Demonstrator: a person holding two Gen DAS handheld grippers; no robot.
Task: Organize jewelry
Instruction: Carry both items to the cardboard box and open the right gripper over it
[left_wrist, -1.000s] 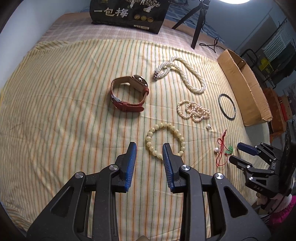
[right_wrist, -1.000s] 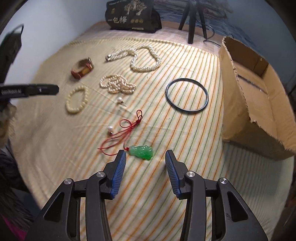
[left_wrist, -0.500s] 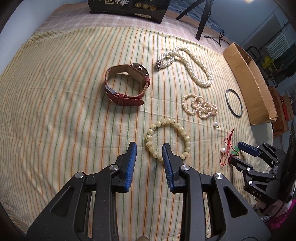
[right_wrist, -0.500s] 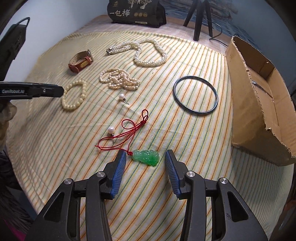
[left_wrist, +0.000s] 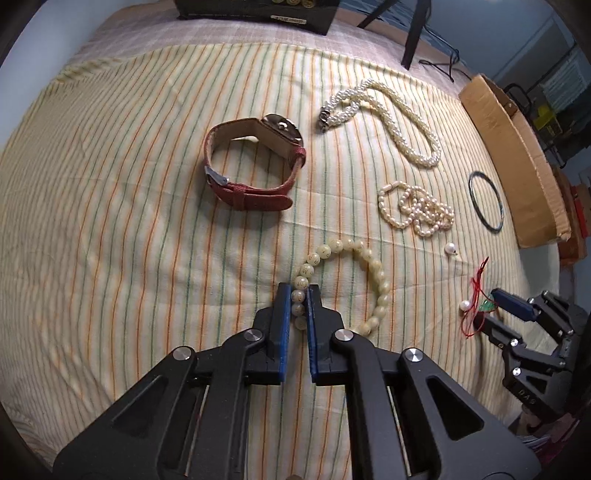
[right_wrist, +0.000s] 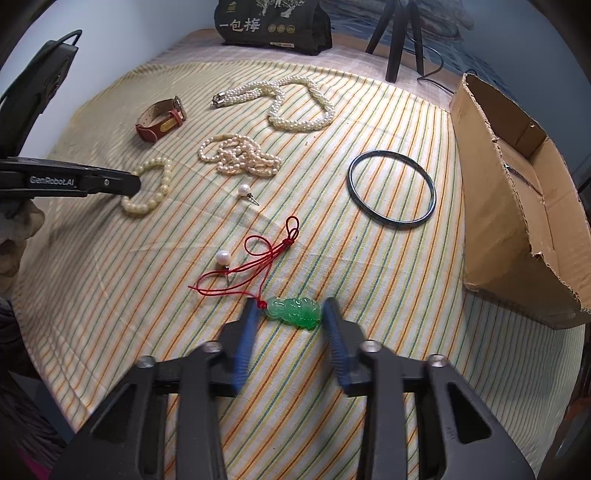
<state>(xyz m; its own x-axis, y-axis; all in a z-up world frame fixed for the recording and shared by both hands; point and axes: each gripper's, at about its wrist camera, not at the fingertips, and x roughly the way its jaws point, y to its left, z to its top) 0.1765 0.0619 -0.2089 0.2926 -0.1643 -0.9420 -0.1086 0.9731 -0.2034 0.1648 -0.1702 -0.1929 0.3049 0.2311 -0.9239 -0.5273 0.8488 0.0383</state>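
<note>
Early stage: left gripper clamped on bead bracelet, right gripper closing around green pendant on striped cloth, remaining jewelry loose, cardboard box apparently empty.

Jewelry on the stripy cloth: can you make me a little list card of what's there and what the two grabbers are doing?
surface: striped cloth
left gripper: fingers shut on the cream bead bracelet
right gripper: fingers closing around the green pendant, not yet pressing
pendant cord: red cord, loose on the cloth
untouched pieces: red-strap watch, twisted pearl necklace, small pearl pile, dark bangle, two pearl earrings
container: cardboard box, open, beside the bangle
</note>
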